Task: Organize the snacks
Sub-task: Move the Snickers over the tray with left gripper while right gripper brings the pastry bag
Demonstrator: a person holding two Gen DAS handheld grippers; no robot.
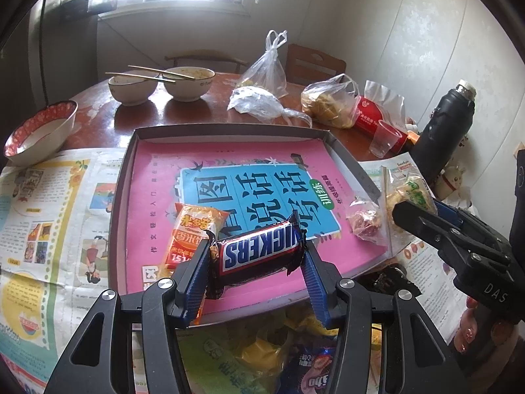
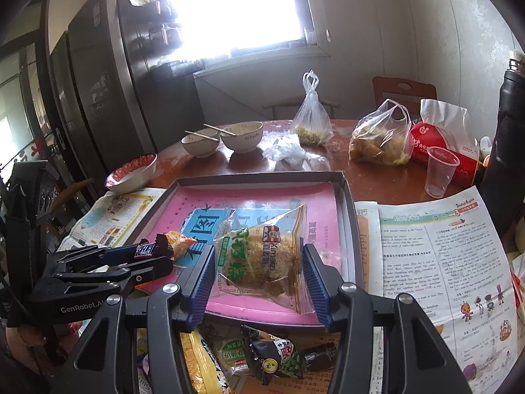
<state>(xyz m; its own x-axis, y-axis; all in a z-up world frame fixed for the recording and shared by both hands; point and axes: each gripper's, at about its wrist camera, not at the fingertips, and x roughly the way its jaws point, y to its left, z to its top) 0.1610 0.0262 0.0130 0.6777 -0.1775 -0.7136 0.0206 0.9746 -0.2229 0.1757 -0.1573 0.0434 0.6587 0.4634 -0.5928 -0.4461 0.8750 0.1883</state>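
Above tray (image 1: 229, 129), left gripper (image 1: 257, 254) pinches Snickers bar (image 1: 259, 251) crosswise; right gripper (image 2: 259, 262) pinches snack bag (image 2: 259, 259).

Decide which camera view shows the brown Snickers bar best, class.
The left wrist view: the brown Snickers bar sits front and centre between the left gripper fingers, logo readable. The right wrist view shows only one small end, side-on at the left.

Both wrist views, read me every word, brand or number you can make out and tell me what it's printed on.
"SNICKERS": chocolate bar held in the left hand-held gripper.
"Ximaizi": clear snack bag held in the right hand-held gripper.
"GenRobot.AI": body of the left hand-held gripper, seen in the right wrist view.
"DAS": body of the right hand-held gripper, seen in the left wrist view.
"151": orange snack packet, cut off.
Newspaper text: too small.
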